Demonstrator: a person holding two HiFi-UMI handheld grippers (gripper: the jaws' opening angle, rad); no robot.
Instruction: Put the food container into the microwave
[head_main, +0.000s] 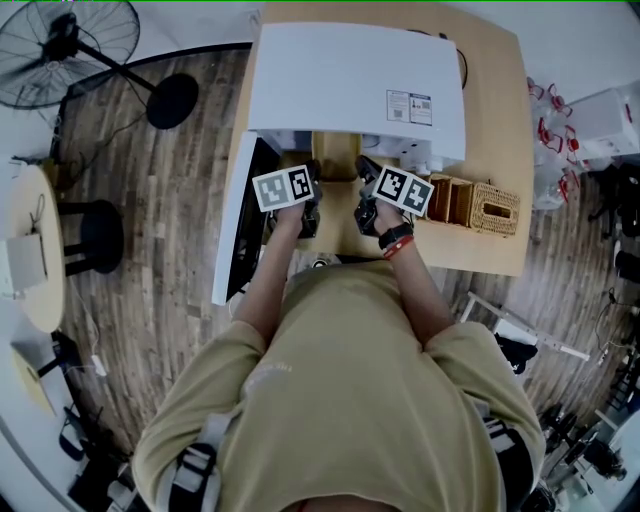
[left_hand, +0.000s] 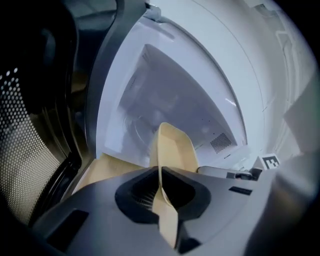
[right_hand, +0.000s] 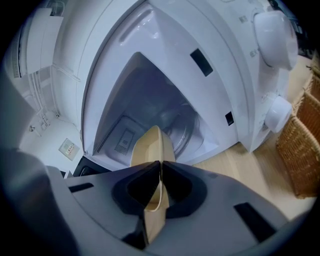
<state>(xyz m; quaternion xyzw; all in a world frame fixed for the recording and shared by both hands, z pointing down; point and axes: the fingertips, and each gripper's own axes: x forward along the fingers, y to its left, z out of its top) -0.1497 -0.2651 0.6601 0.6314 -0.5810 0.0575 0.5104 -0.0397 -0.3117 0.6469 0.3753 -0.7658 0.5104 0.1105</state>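
My left gripper (left_hand: 160, 175) and right gripper (right_hand: 160, 172) clamp opposite rims of the cream plastic food container (left_hand: 175, 147), keeping it level for the open white microwave (right_hand: 150, 95).

Person: tan short-sleeved T-shirt (head_main: 340, 370); black watch (head_main: 395, 236) and red band (head_main: 398, 249) on right wrist; grey straps (head_main: 195, 470) at 7 and 5 o'clock.

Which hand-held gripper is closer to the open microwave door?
Left. The left hand-held gripper grips the food container on the side next to the open door. The right hand-held gripper grips the opposite side, toward the wicker basket.
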